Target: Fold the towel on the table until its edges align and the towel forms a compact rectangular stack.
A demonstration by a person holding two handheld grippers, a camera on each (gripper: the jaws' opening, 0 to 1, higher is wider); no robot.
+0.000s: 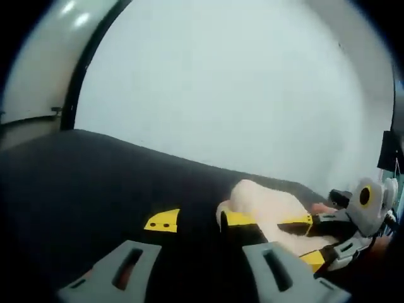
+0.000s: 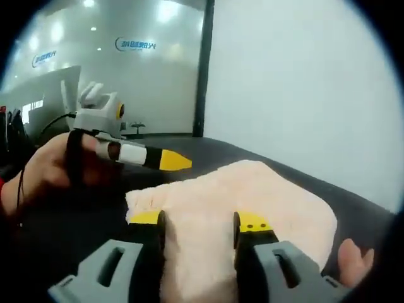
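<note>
Lying folded into a plump, fluffy cream rectangle, the towel rests on the matte black table. Yellow-tipped grey jaws of the right gripper sit apart against its pile at six o'clock. At ten o'clock the left gripper hovers, jaws apart over bare tabletop.

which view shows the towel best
The right gripper view: the towel lies close and broad on the dark table. In the left gripper view the towel is a small lump, partly hidden by the right gripper.
</note>
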